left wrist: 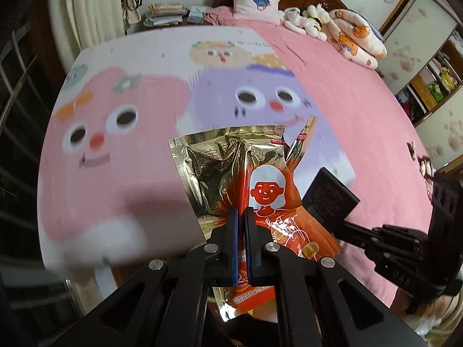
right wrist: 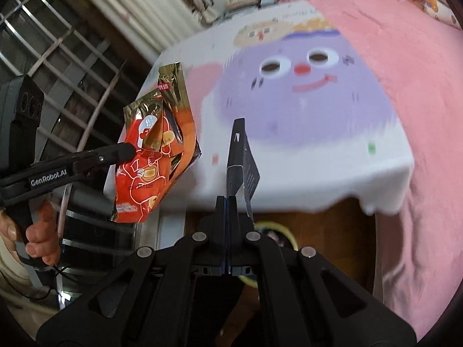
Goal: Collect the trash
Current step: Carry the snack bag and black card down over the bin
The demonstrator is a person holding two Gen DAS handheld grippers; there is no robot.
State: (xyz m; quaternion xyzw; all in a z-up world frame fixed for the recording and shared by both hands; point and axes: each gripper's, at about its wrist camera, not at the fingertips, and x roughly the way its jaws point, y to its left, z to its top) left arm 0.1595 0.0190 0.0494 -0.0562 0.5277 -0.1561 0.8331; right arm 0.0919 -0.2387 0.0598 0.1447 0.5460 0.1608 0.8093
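My left gripper (left wrist: 240,213) is shut on a crumpled gold and orange foil packet (left wrist: 231,170) printed with a cartoon figure, held in the air off the foot of the bed. The same foil packet (right wrist: 153,159) hangs from the left gripper (right wrist: 127,150) at the left of the right wrist view. My right gripper (right wrist: 227,201) is shut on a flat black carton (right wrist: 241,162), seen edge-on. That black carton (left wrist: 330,199) and the right gripper (left wrist: 344,225) show at the right of the left wrist view, beside the packet.
A bed with a pink sheet (left wrist: 347,101) and a cartoon-print blanket (left wrist: 144,110) fills the background. Pillows and plush toys (left wrist: 312,20) lie at the headboard. A round yellow-rimmed bin (right wrist: 275,231) sits on the floor below the bed edge. A metal window grille (right wrist: 58,57) stands at left.
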